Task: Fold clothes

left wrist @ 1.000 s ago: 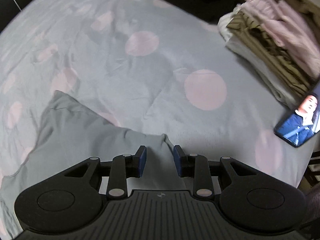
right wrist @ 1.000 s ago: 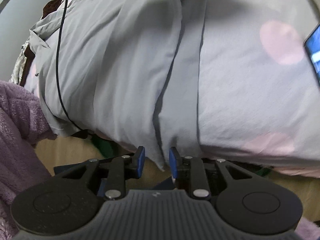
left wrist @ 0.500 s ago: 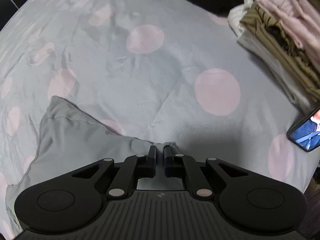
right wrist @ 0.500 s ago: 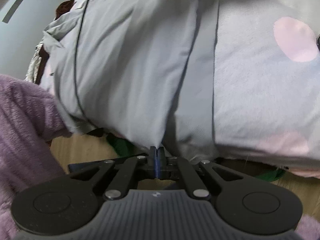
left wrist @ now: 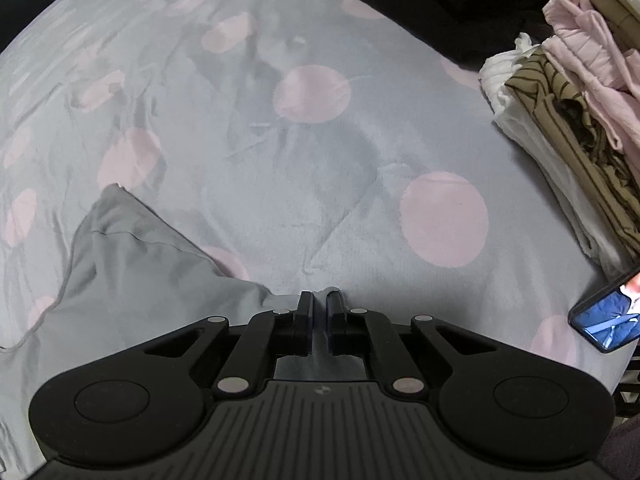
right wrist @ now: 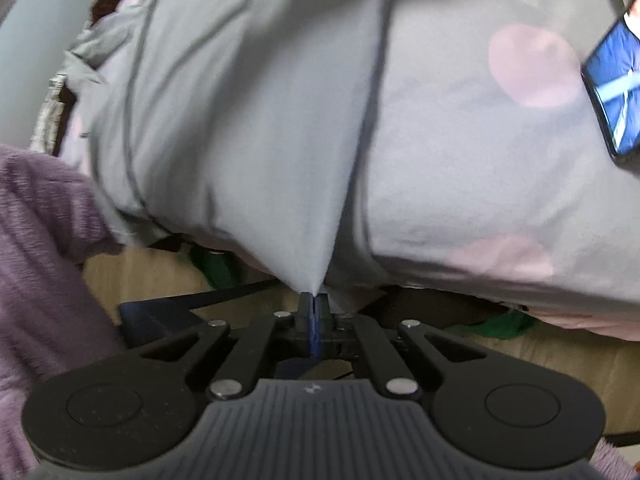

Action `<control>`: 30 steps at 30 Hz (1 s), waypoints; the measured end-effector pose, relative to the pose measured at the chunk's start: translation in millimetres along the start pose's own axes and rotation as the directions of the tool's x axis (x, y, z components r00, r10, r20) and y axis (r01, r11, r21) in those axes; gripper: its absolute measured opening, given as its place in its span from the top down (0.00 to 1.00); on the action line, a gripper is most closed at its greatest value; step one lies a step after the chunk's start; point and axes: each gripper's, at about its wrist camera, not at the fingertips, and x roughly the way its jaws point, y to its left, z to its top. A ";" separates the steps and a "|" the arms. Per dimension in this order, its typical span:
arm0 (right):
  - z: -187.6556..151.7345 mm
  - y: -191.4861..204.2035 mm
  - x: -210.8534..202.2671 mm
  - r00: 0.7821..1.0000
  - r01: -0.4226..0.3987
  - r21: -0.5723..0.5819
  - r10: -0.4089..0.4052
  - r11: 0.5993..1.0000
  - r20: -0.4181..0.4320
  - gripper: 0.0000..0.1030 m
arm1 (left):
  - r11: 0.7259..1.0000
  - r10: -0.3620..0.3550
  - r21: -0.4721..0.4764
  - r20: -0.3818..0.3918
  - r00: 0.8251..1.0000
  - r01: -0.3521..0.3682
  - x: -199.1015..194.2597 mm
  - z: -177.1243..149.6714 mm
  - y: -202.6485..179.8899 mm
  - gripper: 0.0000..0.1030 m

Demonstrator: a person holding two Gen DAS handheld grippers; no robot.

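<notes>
A plain grey garment (left wrist: 132, 272) lies on the bed at the lower left of the left wrist view. My left gripper (left wrist: 319, 300) is shut on a corner of it at the near edge. In the right wrist view the same grey garment (right wrist: 248, 120) hangs over the bed's side, and my right gripper (right wrist: 315, 300) is shut on its lowest corner, pulling the cloth into a taut point. A thin dark cord (right wrist: 134, 80) runs down across the garment on the left.
The bed cover (left wrist: 320, 140) is grey with pink dots. A stack of folded clothes (left wrist: 572, 120) sits at the right, dark clothing (left wrist: 432, 4) behind it. A phone (left wrist: 608, 320) with a lit screen lies at the bed's right edge. A purple fleece sleeve (right wrist: 44, 248) fills the left; wooden floor (right wrist: 560, 360) below.
Both grippers went from open to shut on corners of the grey garment. The right gripper has since pulled its corner outward, drawing the cloth taut.
</notes>
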 end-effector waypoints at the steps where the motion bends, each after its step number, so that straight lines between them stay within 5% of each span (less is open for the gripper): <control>1: 0.9 -0.5 2.5 1.000 0.006 0.006 -0.006 1.000 -0.005 0.99 | 1.000 -0.003 -0.006 0.004 1.000 0.003 1.1 -0.4 0.4 0.95; 11: -0.1 -4.0 4.2 0.999 0.052 0.034 -0.053 0.998 0.003 0.91 | 1.000 -0.031 0.008 0.145 0.989 0.030 -42.3 -22.7 6.9 0.74; 12: 0.8 -2.1 1.8 0.999 0.048 0.028 -0.048 0.998 0.020 0.81 | 1.000 -0.031 0.010 0.156 0.987 0.030 -49.4 -27.3 9.2 0.73; 13: 1.7 -0.2 -0.6 0.998 0.043 0.021 -0.044 0.999 0.036 0.60 | 1.000 -0.028 0.009 0.166 0.986 0.027 -56.4 -32.7 12.3 0.73; 15: 5.7 3.9 -1.6 0.997 0.062 0.004 -0.062 0.998 0.056 0.45 | 1.000 -0.024 0.006 0.179 0.984 0.023 -69.6 -45.5 19.5 0.72; 20: 14.2 4.7 4.3 0.994 0.087 -0.004 -0.087 0.996 0.064 0.52 | 1.000 -0.007 0.003 0.181 0.983 0.007 -98.8 -89.2 40.6 0.71; 24: 20.7 3.4 10.7 0.993 0.103 -0.003 -0.102 0.995 0.061 0.80 | 0.997 0.074 -0.023 0.172 0.982 -0.071 -116.1 -129.5 60.6 0.71; 30: 26.2 13.3 6.9 0.984 0.162 -0.033 -0.159 0.986 0.077 0.77 | 0.979 0.154 -0.156 0.145 0.977 -0.131 -136.0 -188.9 108.2 0.70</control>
